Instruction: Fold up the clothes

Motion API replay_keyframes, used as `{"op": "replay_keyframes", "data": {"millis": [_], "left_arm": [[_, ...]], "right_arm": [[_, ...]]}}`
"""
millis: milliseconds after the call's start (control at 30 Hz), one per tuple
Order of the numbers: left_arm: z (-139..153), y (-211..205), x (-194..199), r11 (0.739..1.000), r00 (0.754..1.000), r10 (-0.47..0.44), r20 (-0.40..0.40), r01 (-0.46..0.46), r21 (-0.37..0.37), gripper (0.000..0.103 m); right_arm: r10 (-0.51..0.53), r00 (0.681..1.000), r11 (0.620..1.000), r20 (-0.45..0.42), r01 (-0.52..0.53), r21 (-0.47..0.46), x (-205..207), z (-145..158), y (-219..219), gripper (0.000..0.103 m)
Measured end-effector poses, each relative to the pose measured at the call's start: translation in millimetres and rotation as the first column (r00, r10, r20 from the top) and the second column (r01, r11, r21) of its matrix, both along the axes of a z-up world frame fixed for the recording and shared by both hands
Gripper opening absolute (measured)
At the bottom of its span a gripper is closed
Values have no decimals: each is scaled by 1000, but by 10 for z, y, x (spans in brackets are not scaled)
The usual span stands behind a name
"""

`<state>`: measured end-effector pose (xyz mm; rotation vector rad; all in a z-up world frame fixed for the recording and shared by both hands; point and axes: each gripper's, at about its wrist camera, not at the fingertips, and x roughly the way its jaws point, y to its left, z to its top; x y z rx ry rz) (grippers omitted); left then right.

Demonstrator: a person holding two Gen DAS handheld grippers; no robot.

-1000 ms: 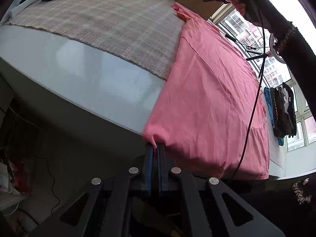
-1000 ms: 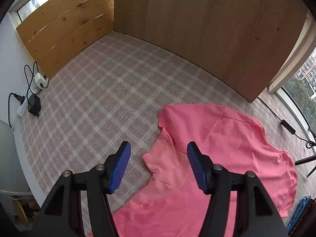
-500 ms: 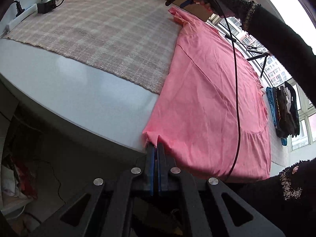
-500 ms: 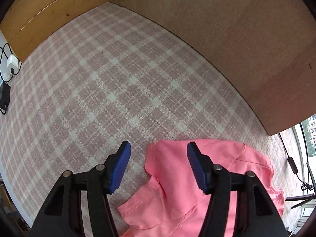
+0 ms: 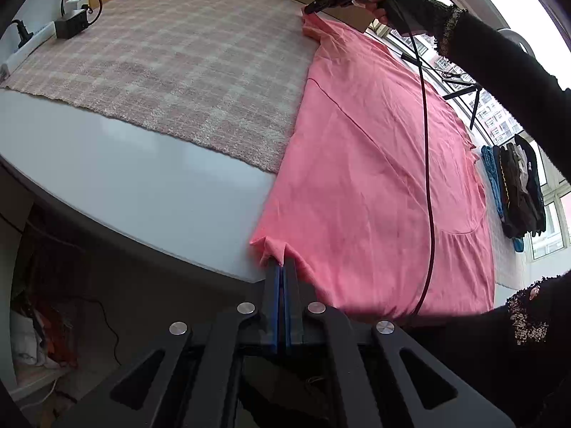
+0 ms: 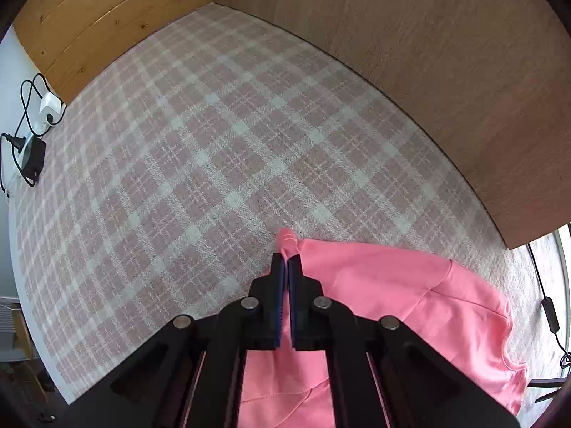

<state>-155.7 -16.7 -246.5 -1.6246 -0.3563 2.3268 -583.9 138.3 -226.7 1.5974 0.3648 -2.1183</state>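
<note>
A pink shirt (image 5: pixel 371 178) lies spread flat on the plaid blanket (image 5: pixel 185 71), its near hem over the table's front edge. My left gripper (image 5: pixel 283 267) is shut on the shirt's near left hem corner. My right gripper (image 6: pixel 286 260) is shut on the far left corner of the pink shirt (image 6: pixel 392 296), which bunches up between the pads. In the left wrist view the right gripper (image 5: pixel 310 9) shows at the shirt's far end, held by a gloved hand.
A power strip and adapter (image 5: pixel 67 25) with cables lie at the blanket's far left. Wooden panels (image 6: pixel 410 35) wall the back. A stack of dark folded clothes (image 5: pixel 517 192) lies at the right by the window. A black cable (image 5: pixel 426 142) hangs over the shirt.
My right gripper came down onto the shirt's far corner and shut on it; it was open before. My left gripper stayed shut on the hem corner.
</note>
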Motion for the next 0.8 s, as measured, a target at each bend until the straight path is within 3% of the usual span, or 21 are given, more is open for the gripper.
{"op": "replay_keyframes", "data": {"millis": [100,333,533,633,700,800], "left_arm": [[63,-5,35,1000,1000,1,-6,-1,1,1],[336,107,159,999,998,-40,-39,40,3,1],[617,468,331,989,986,-147,-73,148,6,1],[665,718,417,973,972,-224,-73,228,45,1],[583,942,483,952,954,-296,-53,299,63,1],[363,1202,580,922,923,-384,8,383,48,1]], "right_arm": [[-29,1000,996,4,29,-85,9,153,193,2],[-71,996,984,-58,61,-165,264,478,661,2],[-166,981,966,-99,142,-215,632,719,1418,2],[-233,966,951,-114,201,-235,670,789,1908,2],[-293,949,939,-119,262,-224,787,754,2342,2],[-413,909,908,-53,406,-103,744,397,2946,3]]}}
